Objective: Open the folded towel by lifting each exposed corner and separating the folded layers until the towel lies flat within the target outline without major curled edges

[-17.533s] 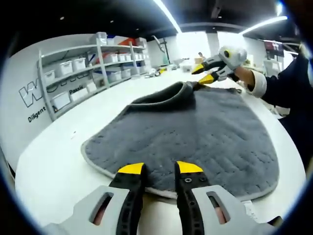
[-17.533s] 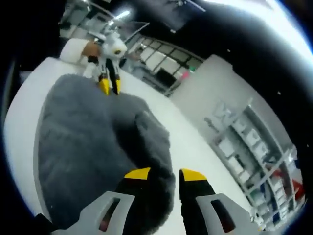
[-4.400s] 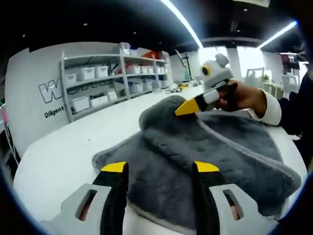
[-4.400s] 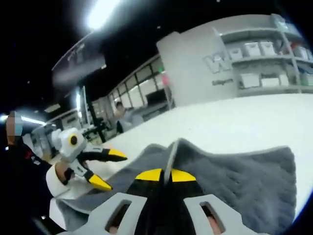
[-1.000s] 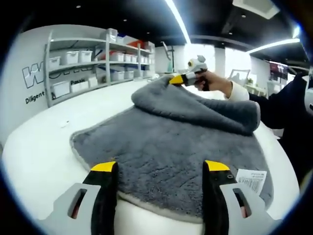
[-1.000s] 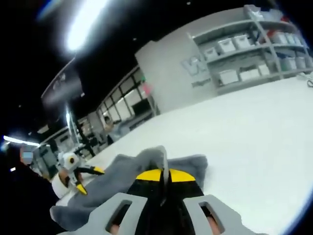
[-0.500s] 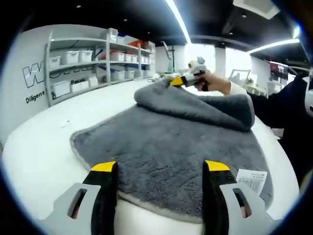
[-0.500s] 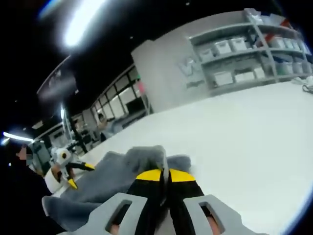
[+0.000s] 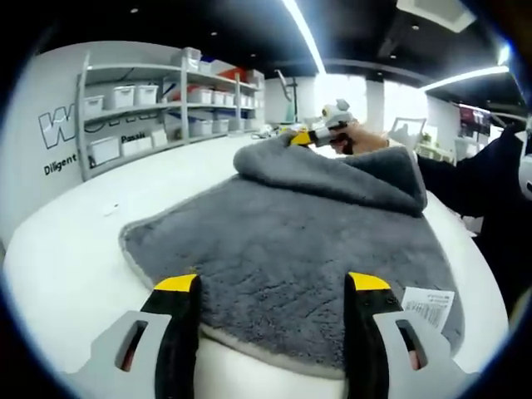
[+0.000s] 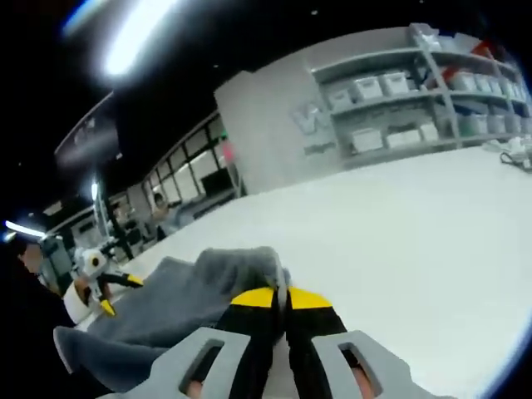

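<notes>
A grey plush towel [image 9: 283, 241] lies on the white table [image 9: 75, 241], its far layer still folded over in a raised ridge. My left gripper [image 9: 270, 284] is open at the towel's near edge, jaws wide apart, holding nothing. A white label [image 9: 426, 306] sits at the towel's near right corner. Across the table my right gripper [image 9: 301, 138], held by a hand, is shut on the towel's far corner and holds it up. In the right gripper view the yellow-tipped jaws [image 10: 281, 297] pinch that grey corner [image 10: 249, 266], with the left gripper [image 10: 98, 293] small at far left.
Grey shelving with white bins [image 9: 133, 108] lines the wall left of the table, also as shelving [image 10: 399, 100] in the right gripper view. A person's dark sleeve [image 9: 490, 183] is at the right. Bare table [image 10: 399, 241] stretches beyond the held corner.
The right gripper has carried the pinched far corner further away across the table, so the folded ridge has moved back and more of the towel lies flat. The left gripper has stayed put.
</notes>
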